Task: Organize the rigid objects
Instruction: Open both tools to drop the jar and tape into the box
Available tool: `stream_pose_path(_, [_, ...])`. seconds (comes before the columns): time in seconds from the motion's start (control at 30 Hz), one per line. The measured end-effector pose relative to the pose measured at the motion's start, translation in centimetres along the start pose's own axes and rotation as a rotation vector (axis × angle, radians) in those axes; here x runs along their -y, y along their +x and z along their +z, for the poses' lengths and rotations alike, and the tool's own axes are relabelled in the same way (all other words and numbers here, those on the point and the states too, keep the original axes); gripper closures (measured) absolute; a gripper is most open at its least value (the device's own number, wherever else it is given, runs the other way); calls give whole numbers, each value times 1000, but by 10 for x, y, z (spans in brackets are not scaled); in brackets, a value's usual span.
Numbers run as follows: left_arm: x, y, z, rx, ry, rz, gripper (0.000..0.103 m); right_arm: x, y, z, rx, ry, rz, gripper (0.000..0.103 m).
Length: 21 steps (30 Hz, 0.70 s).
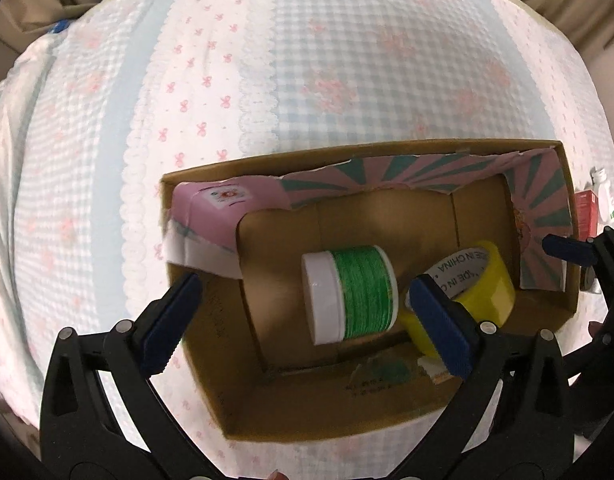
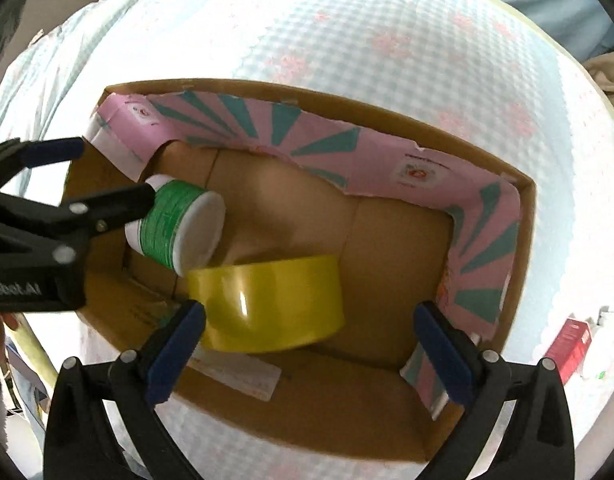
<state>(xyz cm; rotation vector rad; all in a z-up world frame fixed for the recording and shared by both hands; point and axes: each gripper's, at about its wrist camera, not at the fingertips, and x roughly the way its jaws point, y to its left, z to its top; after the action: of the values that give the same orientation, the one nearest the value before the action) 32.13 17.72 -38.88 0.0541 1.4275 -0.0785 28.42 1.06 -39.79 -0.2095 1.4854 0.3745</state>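
Note:
An open cardboard box (image 1: 387,420) (image 2: 307,416) lies on a checked bedspread. Inside it lie a spool of green thread (image 1: 361,294) (image 2: 175,224) with white ends and a roll of yellow tape (image 1: 479,284) (image 2: 267,304). My left gripper (image 1: 307,320) is open above the box, its jaws either side of the spool and apart from it. My right gripper (image 2: 311,340) is open above the box's near edge, with the tape between and beyond its fingers, untouched. The left gripper (image 2: 79,176) also shows in the right wrist view, and the right gripper's fingertip (image 1: 563,246) shows in the left wrist view.
A pink and teal printed liner (image 1: 427,172) (image 2: 387,152) lines the box walls. A red carton (image 1: 585,216) (image 2: 569,344) and a white bottle (image 1: 605,192) lie on the bedspread (image 1: 267,60) (image 2: 387,20) right of the box.

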Motion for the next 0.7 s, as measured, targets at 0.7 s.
stream_pose_path(0.7, [1,-147,-61,175,-46,-30,0,-25,-137,-62,169,88,-77,0])
